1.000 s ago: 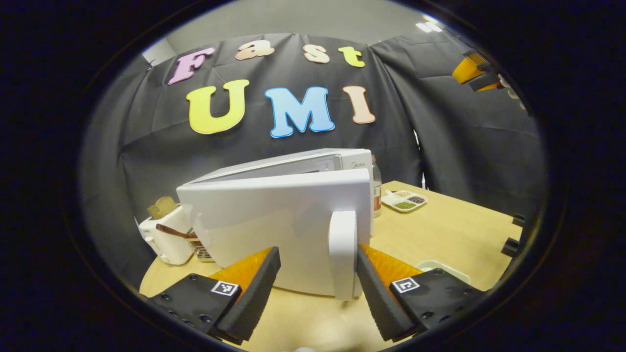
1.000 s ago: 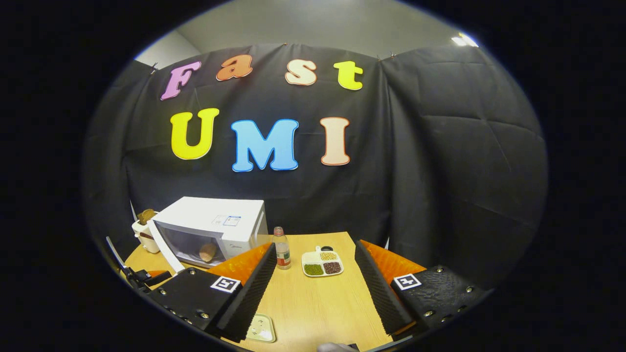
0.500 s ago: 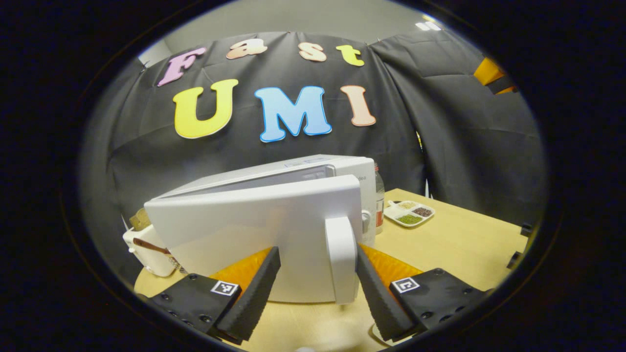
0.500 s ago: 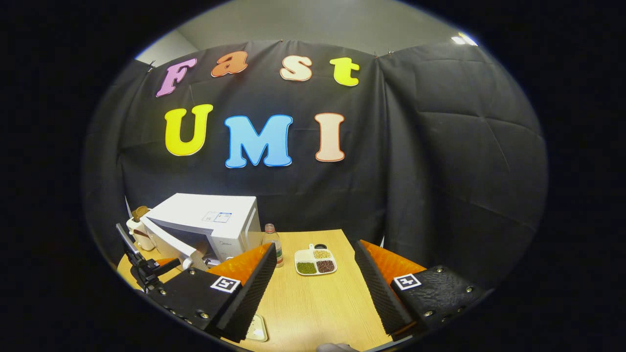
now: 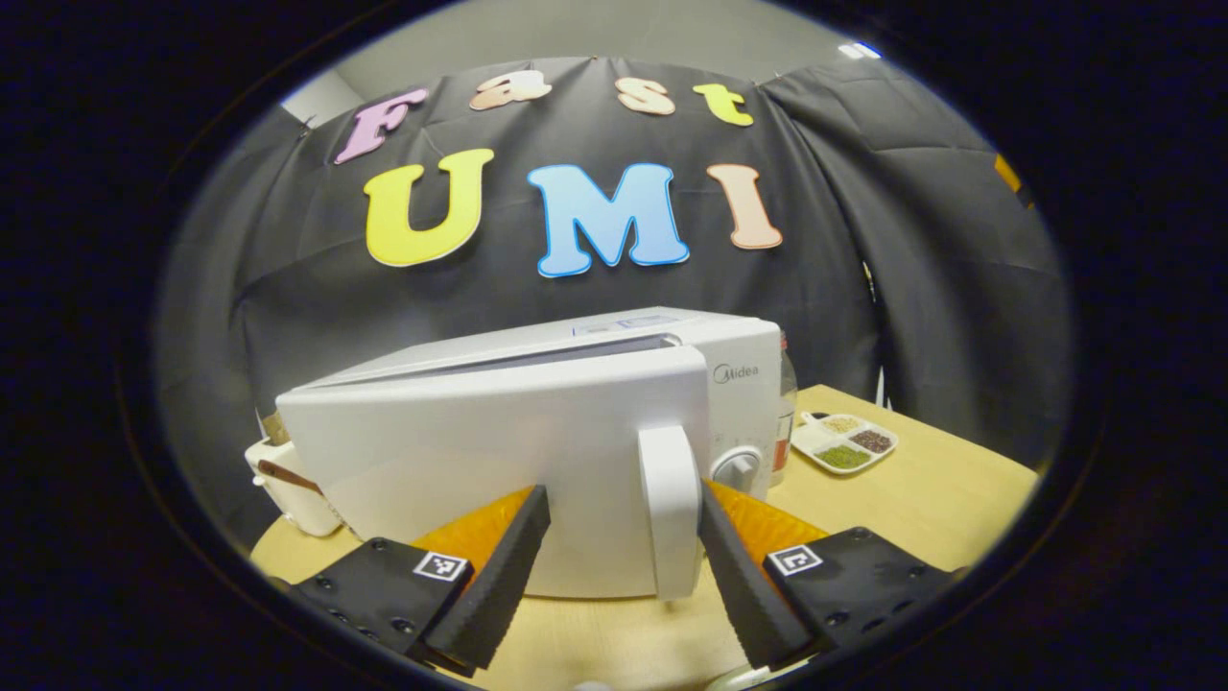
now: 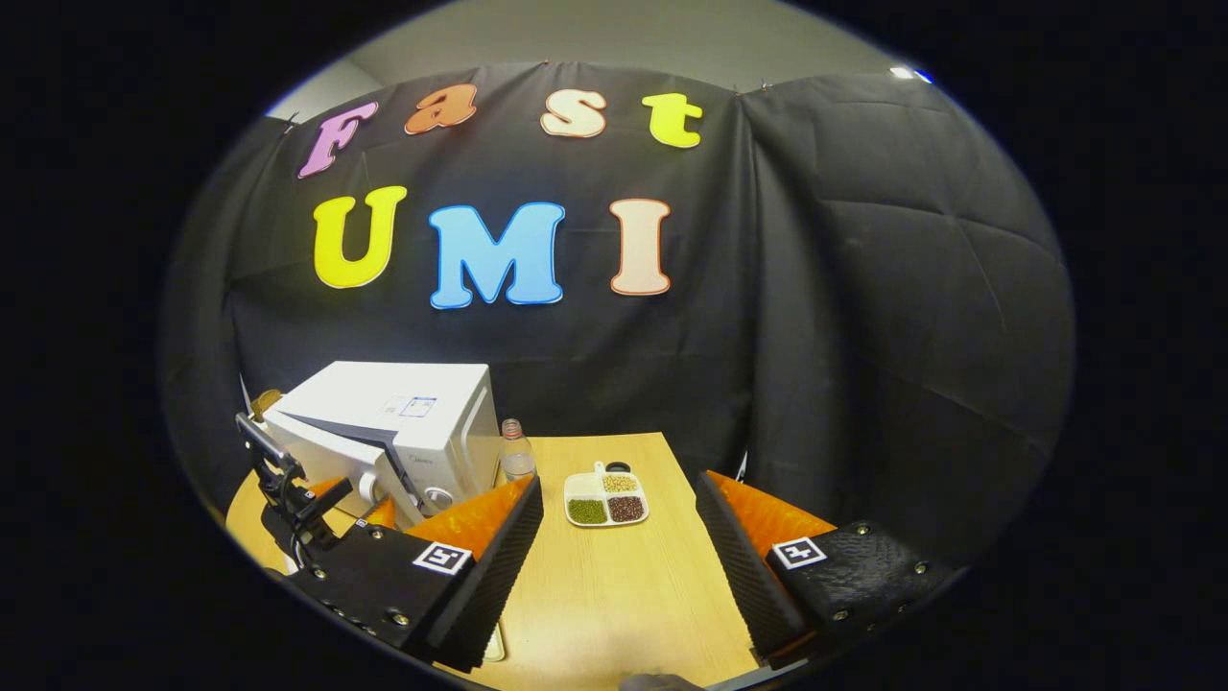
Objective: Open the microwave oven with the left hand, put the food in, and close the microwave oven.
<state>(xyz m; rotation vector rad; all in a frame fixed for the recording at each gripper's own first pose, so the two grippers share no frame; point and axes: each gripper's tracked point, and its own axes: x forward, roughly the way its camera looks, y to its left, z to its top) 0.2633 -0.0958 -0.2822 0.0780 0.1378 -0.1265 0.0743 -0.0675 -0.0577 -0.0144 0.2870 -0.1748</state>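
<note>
The white microwave (image 5: 537, 422) stands on the wooden table (image 5: 921, 499), its door (image 5: 460, 470) swung almost flat against the body, with a thin gap left along the top. My left gripper (image 5: 622, 499) is open, its fingers astride the door's upright handle (image 5: 669, 509), which lies close to the right finger. In the right gripper view the microwave (image 6: 413, 413) sits at the far left, with the other gripper (image 6: 317, 494) at its door. The food is hidden inside. My right gripper (image 6: 619, 491) hangs open and empty over the table.
A small bottle (image 6: 516, 451) stands right of the microwave, and a divided dish of beans (image 6: 604, 497) lies beyond it. A white toaster with bread (image 5: 288, 480) sits behind the microwave's left side. A small pale plate (image 6: 497, 645) lies near the table's front edge.
The microwave door has swung from partly open to nearly shut, my left gripper following at the handle. The food seen inside earlier is now covered. The right gripper has drifted slightly.
</note>
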